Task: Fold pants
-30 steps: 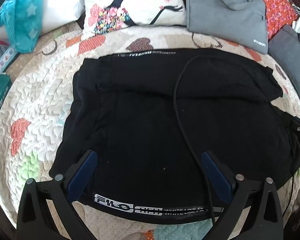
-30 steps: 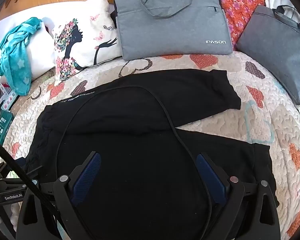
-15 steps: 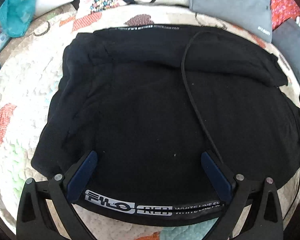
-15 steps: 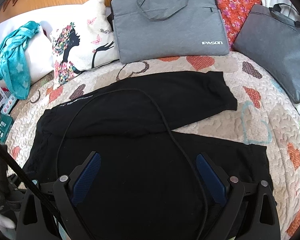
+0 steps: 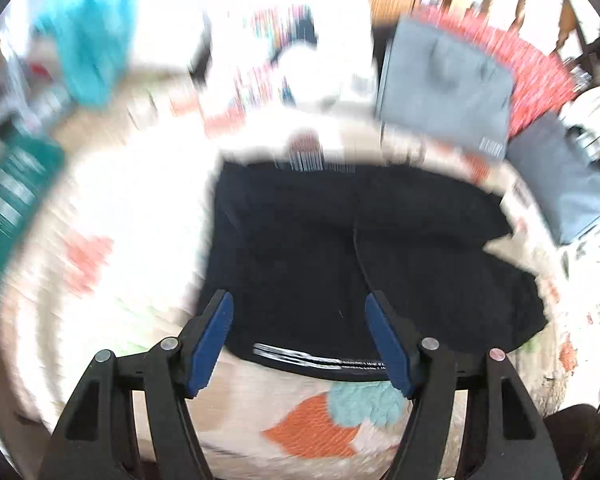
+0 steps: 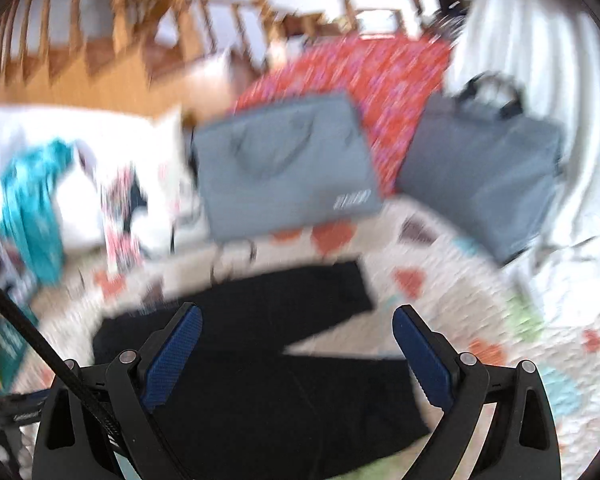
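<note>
Black pants (image 5: 340,256) lie folded on a quilted bedspread (image 5: 308,432) with heart patches; a white-lettered band runs along their near edge. My left gripper (image 5: 299,304) hovers above that near edge, its jaws closing with nothing between the blue pads. In the right wrist view the pants (image 6: 268,384) spread below, one leg end reaching toward the right. My right gripper (image 6: 296,320) is raised over them and open, holding nothing. A black cable (image 5: 360,248) lies across the cloth. Both views are motion-blurred.
Two grey laptop bags (image 6: 284,168) (image 6: 480,172) lean at the bed's far side against a red floral cushion (image 6: 364,76). A printed pillow (image 6: 128,208) and a teal cloth (image 6: 32,200) sit at the far left. A wooden railing (image 6: 100,20) stands behind.
Both grippers have lifted away from the pants, so the pants look smaller and more of the room shows. The left jaws have narrowed. The views have turned blurred.
</note>
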Demonstrator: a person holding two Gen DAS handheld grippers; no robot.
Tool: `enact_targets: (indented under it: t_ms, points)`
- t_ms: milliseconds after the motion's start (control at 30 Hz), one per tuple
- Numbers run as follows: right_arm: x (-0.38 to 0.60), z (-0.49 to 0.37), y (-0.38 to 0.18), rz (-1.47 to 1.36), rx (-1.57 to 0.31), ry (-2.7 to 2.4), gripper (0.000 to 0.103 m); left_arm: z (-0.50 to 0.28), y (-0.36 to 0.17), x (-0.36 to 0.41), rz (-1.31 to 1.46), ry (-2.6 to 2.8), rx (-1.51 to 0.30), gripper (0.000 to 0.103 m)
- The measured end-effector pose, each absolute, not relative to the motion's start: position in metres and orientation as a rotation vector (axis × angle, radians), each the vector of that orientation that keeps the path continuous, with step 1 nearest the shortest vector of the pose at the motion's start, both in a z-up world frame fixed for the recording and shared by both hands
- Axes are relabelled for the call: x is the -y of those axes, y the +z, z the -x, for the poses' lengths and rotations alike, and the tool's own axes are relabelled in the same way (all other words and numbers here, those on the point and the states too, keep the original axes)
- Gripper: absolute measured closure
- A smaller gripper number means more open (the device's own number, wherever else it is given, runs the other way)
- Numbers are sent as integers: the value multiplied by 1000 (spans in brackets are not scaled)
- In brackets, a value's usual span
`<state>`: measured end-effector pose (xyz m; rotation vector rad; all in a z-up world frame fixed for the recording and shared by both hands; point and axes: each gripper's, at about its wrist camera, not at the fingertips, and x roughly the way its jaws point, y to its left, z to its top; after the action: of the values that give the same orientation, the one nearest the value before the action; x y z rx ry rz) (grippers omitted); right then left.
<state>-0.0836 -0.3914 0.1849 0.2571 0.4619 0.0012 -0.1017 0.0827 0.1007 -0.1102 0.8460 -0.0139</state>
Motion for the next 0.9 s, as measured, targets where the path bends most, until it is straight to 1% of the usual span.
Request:
enact_targets:
  t_ms: [67, 167, 200, 300, 367, 400, 467, 533, 600, 733, 867, 900]
  points:
    - [422, 113, 236, -257, -371, -51, 4, 142, 159, -107, 75, 25, -714, 34]
    - [470, 168, 312, -245, -211, -164, 4, 186, 229, -139, 47, 97, -556, 34]
    - [488, 195, 343, -228, -138, -227, 4, 199, 255, -152, 31, 136, -499, 31]
    - [524, 255, 411, -172, 22, -383, 3, 233, 316, -181, -30, 257, -362, 24]
    - [543, 280, 442, -154, 68, -468, 2, 254, 345, -195, -57, 317, -304, 22]
    - [552, 292, 456, -154, 85, -507, 2, 254, 359, -197, -70, 341, -283, 20]
    - [572, 317, 480, -177, 125, -568, 2, 257, 378, -205, -70, 368, -257, 19]
    - [586, 331, 494, -201, 150, -601, 2, 256, 386, -204, -65, 395, -242, 19]
    - [594, 334, 508, -205, 168, -629, 2, 261, 393, -205, -64, 437, -225, 19]
    - [597, 329, 531, -118, 172, -745, 2, 233, 414, -218, -98, 559, -218, 19]
    - [614, 322, 541, -109, 156, -801, 1, 215, 440, -223, -123, 637, -190, 19]
    - [615, 320, 540, -116, 155, -799, 1, 211, 442, -222, -130, 649, -187, 17]
